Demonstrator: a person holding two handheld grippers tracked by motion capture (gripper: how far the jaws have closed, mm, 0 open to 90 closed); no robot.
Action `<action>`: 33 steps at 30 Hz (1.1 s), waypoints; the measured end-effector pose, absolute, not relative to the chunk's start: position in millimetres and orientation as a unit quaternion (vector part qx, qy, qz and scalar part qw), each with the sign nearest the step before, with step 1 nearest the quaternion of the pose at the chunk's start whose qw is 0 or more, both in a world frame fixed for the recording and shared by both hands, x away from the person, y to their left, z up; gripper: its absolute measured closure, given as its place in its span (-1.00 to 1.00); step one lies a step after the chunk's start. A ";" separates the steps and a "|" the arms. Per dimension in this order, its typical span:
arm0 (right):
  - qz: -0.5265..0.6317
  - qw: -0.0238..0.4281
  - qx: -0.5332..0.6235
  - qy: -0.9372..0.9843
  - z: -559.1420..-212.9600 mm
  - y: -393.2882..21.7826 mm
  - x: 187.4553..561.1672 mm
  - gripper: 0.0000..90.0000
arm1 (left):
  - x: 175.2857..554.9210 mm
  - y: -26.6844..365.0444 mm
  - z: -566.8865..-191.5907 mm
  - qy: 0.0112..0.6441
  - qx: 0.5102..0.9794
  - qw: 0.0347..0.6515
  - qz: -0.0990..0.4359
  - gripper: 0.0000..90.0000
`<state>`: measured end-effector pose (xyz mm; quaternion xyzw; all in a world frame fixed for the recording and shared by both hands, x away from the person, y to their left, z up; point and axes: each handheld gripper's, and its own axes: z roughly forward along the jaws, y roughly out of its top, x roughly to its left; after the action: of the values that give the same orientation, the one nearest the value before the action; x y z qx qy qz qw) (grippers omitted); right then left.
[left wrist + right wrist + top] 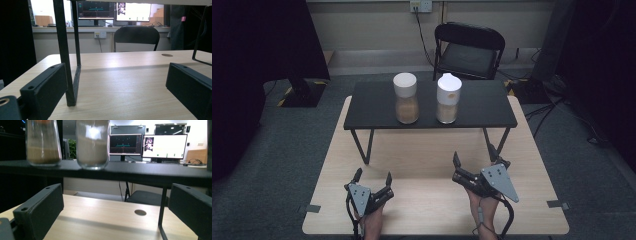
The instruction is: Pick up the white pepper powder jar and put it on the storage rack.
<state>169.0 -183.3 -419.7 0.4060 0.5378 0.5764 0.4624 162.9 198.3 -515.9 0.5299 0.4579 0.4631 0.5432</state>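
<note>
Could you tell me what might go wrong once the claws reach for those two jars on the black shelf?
1. The left jar and right jar stand tall and close together; gripping one could knock the other over.
2. Both sit on a raised black shelf; the left claw or right claw, now low at the wooden table, might bump its edge while rising.

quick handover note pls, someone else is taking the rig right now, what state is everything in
Left gripper: open, holding nothing, low over the wooden table near its front edge.
Right gripper: open, holding nothing, also near the front edge.
Two white-lidded jars stand upright on the black shelf, apart from each other: left jar holds a browner fill, right jar a paler one.
Done: nothing visible yet; both jars are untouched.
Left: likely reach up to the shelf and take a jar; the right jar is nearer the right gripper.
</note>
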 end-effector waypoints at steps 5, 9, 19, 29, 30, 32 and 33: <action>0.578 0.451 0.413 0.540 -433.1 -184.1 165.8 -1.00 | 162.9 198.3 -515.9 0.458 0.530 0.543 0.463 -0.93; 0.576 0.450 0.416 0.542 -441.7 -184.6 161.8 -1.00 | 162.9 198.3 -515.9 0.458 0.530 0.543 0.463 -0.93; 0.571 0.452 0.418 0.543 -461.3 -184.9 153.2 -1.00 | 162.9 198.3 -515.9 0.458 0.530 0.543 0.463 -0.93; 0.564 0.453 0.419 0.549 -475.7 -185.7 148.8 -1.00 | 162.9 198.3 -515.9 0.458 0.530 0.543 0.463 -0.93; 0.563 0.452 0.420 0.550 -477.6 -186.2 148.6 -1.00 | 162.8 198.3 -515.9 0.458 0.530 0.543 0.463 -0.93; 0.562 0.450 0.421 0.552 -480.5 -186.6 148.0 -1.00 | 162.9 198.3 -516.0 0.458 0.530 0.544 0.463 -0.93; 0.561 0.450 0.421 0.553 -482.4 -186.8 147.7 -1.00 | 162.9 198.3 -516.0 0.458 0.530 0.544 0.463 -0.93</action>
<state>147.7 -186.8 -482.4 0.4212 0.5528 0.5609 0.4498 162.9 198.3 -516.0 0.5298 0.4577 0.4629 0.5436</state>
